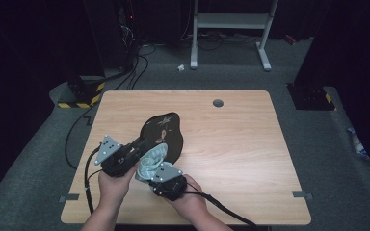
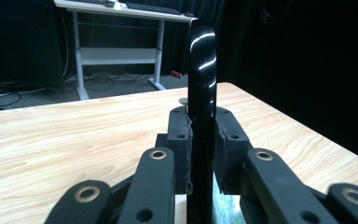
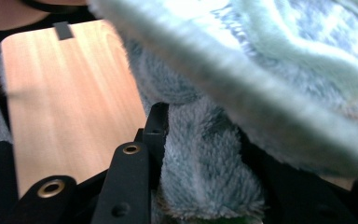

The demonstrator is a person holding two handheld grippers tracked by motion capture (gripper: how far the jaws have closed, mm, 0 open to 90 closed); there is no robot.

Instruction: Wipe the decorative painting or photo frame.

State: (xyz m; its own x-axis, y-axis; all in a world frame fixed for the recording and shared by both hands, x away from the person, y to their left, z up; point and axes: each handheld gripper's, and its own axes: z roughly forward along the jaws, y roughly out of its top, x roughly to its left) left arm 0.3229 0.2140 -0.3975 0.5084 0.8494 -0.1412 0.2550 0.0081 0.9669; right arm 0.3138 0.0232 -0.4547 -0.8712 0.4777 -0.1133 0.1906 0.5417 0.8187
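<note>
A glossy black plate (image 1: 166, 132) with a small picture on its face is held over the table (image 1: 231, 144), tilted up. My left gripper (image 1: 137, 147) is shut on its near rim; in the left gripper view the plate's edge (image 2: 202, 93) stands upright between the two pads (image 2: 182, 140). A fluffy pale blue cloth (image 1: 151, 161) is pressed against the plate's lower face. My right gripper (image 1: 156, 175) is shut on that cloth, which bunches between its jaws in the right gripper view (image 3: 205, 163) and spreads across the top.
The wooden table has a round grommet hole (image 1: 218, 102) near its far edge. Beyond it on the grey floor stand a white desk frame (image 1: 231, 29) and black cables (image 1: 130, 72). A yellow-black striped base (image 1: 79, 96) sits at the far left corner.
</note>
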